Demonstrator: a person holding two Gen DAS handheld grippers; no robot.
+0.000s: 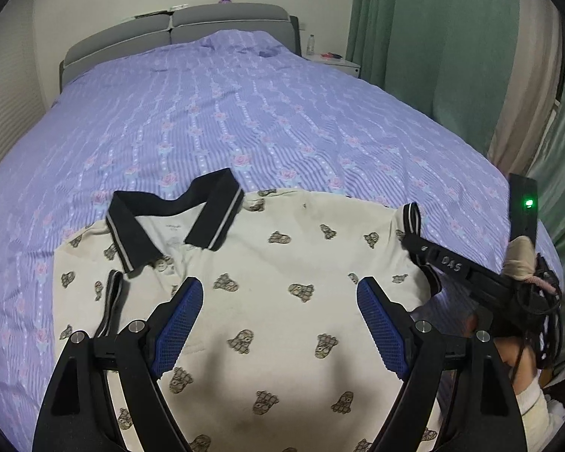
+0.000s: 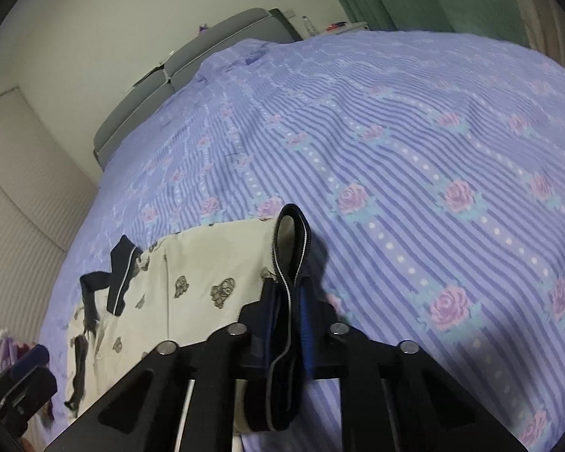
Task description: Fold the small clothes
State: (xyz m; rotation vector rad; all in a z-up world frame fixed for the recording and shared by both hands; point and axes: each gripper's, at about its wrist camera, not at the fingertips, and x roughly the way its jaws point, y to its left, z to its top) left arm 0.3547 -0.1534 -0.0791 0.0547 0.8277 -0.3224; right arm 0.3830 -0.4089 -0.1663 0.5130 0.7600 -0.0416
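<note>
A small cream polo shirt [image 1: 267, 301] with a dark cartoon print and a black collar [image 1: 169, 218] lies front up on the bed. My left gripper [image 1: 278, 297] is open and empty, just above the shirt's chest. My right gripper [image 2: 288, 297] is shut on the shirt's right sleeve cuff [image 2: 293, 241], black with a grey stripe. In the left wrist view the right gripper [image 1: 414, 241] shows at the shirt's right edge, pinching that cuff [image 1: 410, 218]. The shirt also shows in the right wrist view [image 2: 192, 263].
The bed has a purple striped cover with pink roses [image 1: 245, 113] and a grey headboard [image 1: 177, 26]. A white nightstand [image 1: 335, 60] with a bottle stands at the far right. Green curtains [image 1: 433, 37] hang on the right.
</note>
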